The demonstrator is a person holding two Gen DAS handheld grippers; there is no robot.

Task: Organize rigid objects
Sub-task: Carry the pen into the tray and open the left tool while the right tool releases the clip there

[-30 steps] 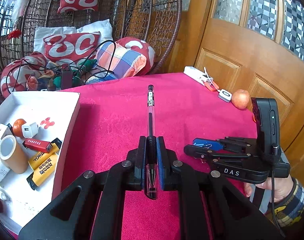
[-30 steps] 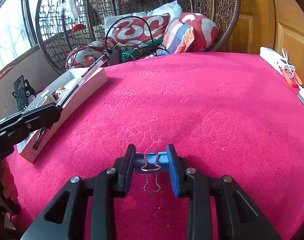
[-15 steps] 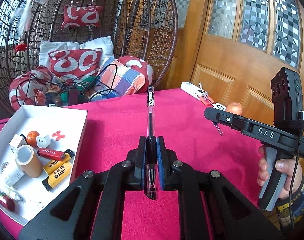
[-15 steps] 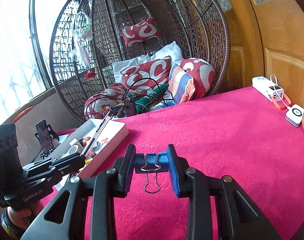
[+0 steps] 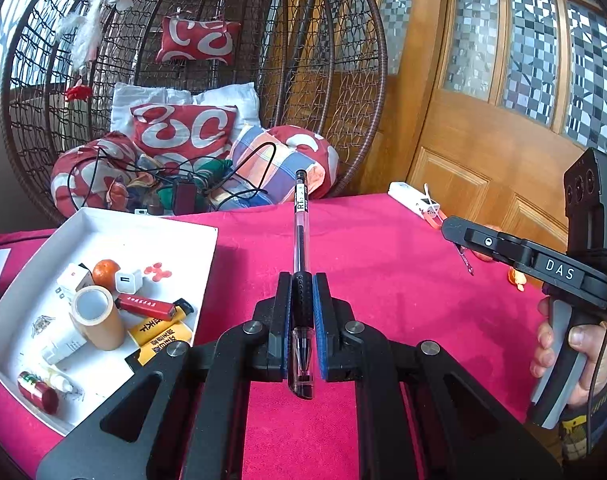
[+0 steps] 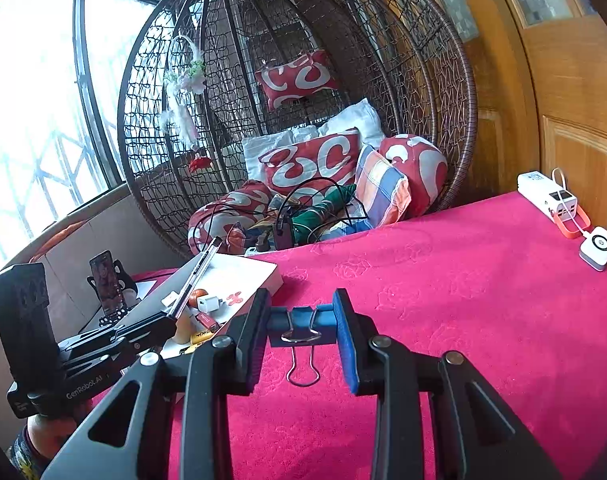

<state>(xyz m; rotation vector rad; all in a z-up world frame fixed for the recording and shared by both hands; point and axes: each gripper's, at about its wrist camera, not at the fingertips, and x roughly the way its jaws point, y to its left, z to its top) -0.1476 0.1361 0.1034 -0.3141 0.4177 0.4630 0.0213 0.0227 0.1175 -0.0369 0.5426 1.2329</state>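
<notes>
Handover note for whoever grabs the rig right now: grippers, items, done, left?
Left gripper: shut on a pen, pointing forward, above the red tablecloth.
Right gripper: shut on a blue binder clip, off the cloth.
White tray, on the left side of the table: already holds a tape roll, lighters, chargers, small bottles, an orange.
Left: put pen and clip in the tray. The power bank by the door may not belong to the job.
</notes>
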